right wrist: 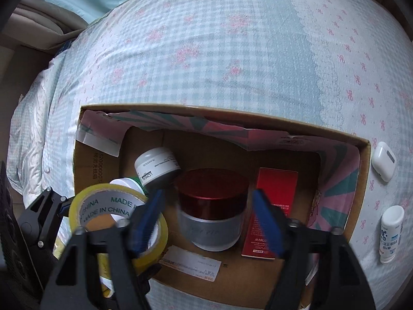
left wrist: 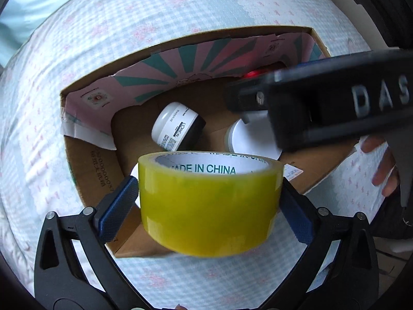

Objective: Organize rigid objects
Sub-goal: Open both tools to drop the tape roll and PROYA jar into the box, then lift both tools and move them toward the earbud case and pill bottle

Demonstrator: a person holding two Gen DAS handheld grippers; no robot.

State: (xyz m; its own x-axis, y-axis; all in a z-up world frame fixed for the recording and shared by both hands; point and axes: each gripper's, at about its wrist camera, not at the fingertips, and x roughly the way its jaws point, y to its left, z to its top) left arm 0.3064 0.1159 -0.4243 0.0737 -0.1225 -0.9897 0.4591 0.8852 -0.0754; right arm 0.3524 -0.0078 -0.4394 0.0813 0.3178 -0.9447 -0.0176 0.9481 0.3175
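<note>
My left gripper (left wrist: 209, 196) is shut on a yellow tape roll (left wrist: 209, 206) and holds it over the near edge of an open cardboard box (left wrist: 85, 160). The tape roll (right wrist: 98, 204) also shows at the left in the right wrist view. My right gripper (right wrist: 209, 217) is open, its blue pads (right wrist: 265, 222) on either side of a red-lidded jar (right wrist: 211, 206) that stands in the box (right wrist: 361, 180); no contact shows. In the box lie a white L'Oreal jar (left wrist: 175, 126) (right wrist: 155, 168), a white-lidded jar (left wrist: 253, 139) and a red carton (right wrist: 271, 206).
The box sits on a bed with a blue checked floral sheet (right wrist: 219, 51). A white earbud case (right wrist: 383, 164) and a small white bottle (right wrist: 391, 233) lie on the sheet to the right of the box. The right gripper's body (left wrist: 322, 103) crosses the left wrist view.
</note>
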